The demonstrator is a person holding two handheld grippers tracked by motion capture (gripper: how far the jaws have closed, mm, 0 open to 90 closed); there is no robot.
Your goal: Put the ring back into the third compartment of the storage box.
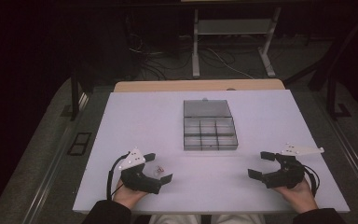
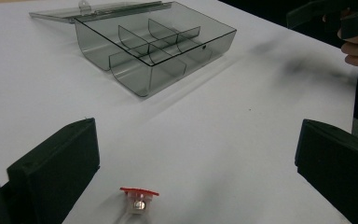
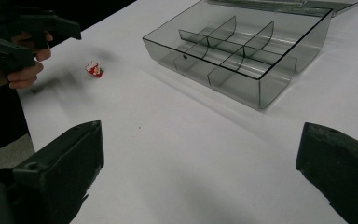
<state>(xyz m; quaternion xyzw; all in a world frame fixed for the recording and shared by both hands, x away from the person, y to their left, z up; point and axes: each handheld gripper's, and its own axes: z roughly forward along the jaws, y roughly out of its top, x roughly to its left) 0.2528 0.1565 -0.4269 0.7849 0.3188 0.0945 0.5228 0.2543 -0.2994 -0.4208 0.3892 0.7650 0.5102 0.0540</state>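
The left hand-held gripper (image 1: 161, 167) stands wide, jaws bracketing the small red-capped part (image 2: 139, 199) at the near left of the worktop (image 1: 135, 116), seemingly ready to pinch it. The right hand-held gripper (image 1: 260, 164), also wide and empty, waits near right. The compartment box (image 1: 209, 133) lies open mid-worktop, likely to receive it.

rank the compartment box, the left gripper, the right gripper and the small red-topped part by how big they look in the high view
1. compartment box, with its open lid, is largest.
2. left gripper and right gripper look about alike, so I won't rank one over the other.
3. small red-topped part is by far the smallest, between the left gripper's open jaws.
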